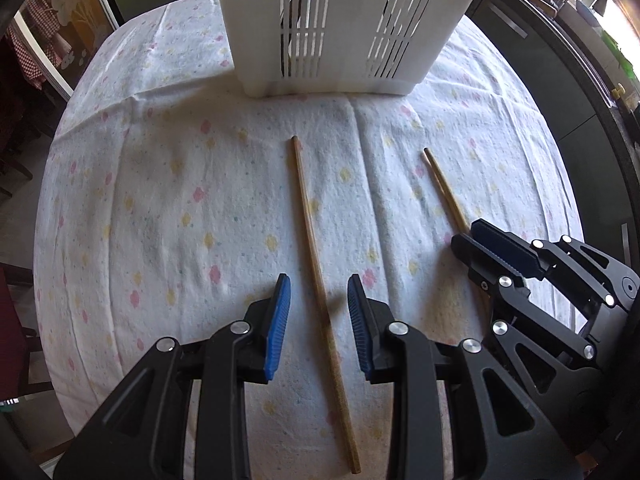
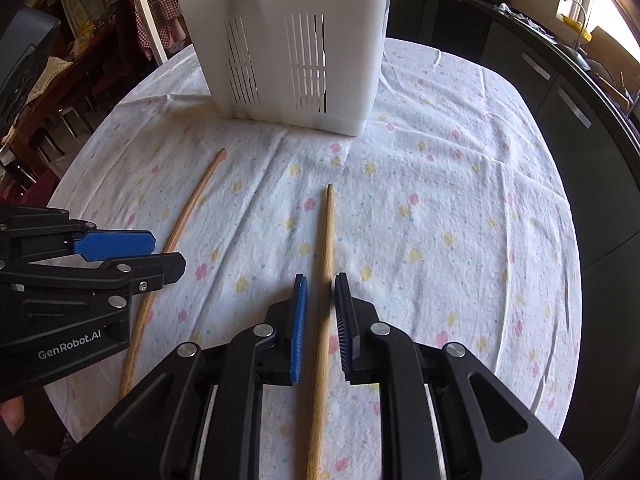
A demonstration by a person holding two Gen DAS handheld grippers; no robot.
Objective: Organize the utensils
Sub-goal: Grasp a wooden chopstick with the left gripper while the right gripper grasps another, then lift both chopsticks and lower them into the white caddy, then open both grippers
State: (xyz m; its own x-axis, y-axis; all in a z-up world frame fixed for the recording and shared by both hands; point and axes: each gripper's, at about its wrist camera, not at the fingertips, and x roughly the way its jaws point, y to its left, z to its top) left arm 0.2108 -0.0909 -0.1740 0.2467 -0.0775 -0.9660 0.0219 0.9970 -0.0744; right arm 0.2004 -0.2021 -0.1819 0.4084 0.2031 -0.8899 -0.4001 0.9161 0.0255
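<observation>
I have both claws low over the tabletop (image 1: 160, 184), which is covered by a white cloth with pastel flowers, each lined up along its own thin wooden chopstick. My left claw (image 1: 319, 322) is spread fairly wide, its blue pads straddling the left chopstick (image 1: 310, 232) without touching it, so it holds nothing. My right claw (image 2: 320, 320) is nearly closed around the right chopstick (image 2: 326, 264); the pads sit just beside the wood, but I cannot tell whether they already pinch it. I judge the lengthwise alignment lets each stick be lifted and dropped end-first into the tall white slotted plastic holder (image 1: 340, 40) standing beyond their tips. The left view suggests two sticks by the right claw; the right view shows one stick there. Only the right view shows the left claw's side profile.
</observation>
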